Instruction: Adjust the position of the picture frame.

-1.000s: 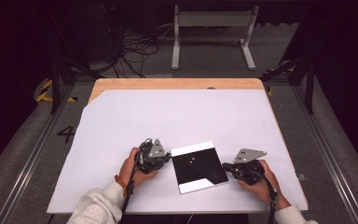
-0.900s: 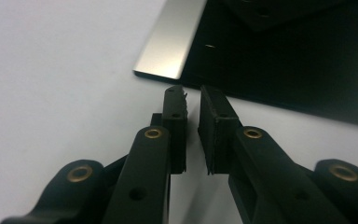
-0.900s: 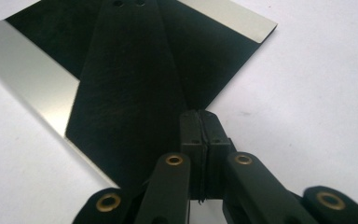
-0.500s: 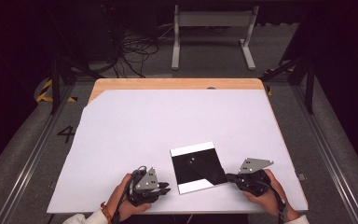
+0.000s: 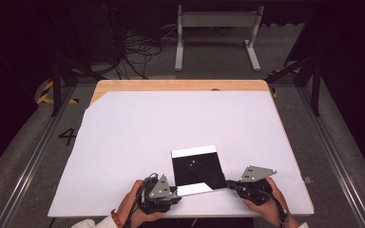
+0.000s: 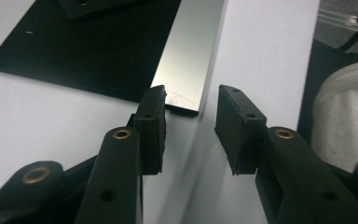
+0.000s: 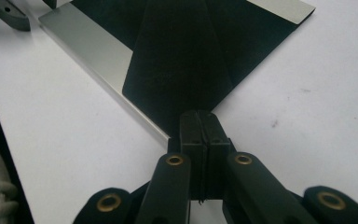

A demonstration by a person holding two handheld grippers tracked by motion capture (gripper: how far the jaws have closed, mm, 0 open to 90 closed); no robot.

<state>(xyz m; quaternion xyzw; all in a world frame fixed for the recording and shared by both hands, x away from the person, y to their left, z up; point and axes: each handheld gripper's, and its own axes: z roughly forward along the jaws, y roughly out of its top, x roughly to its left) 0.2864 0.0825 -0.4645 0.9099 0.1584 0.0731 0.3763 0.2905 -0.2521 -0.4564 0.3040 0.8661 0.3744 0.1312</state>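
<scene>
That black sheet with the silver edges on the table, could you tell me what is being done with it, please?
A person is working on the black sheet with two hand-held grippers at the near edge of the white table. The right gripper is shut on the sheet's near right corner, where a flap looks folded over. The left gripper is open, its jaws facing the near left corner without touching it.

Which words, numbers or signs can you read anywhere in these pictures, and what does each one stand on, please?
"4": a dark numeral on the grey floor left of the table, in the high view.
The black sheet, the left gripper and the right gripper bear no legible lettering; faint marks on the sheet in the right gripper view are too blurred to read.
</scene>
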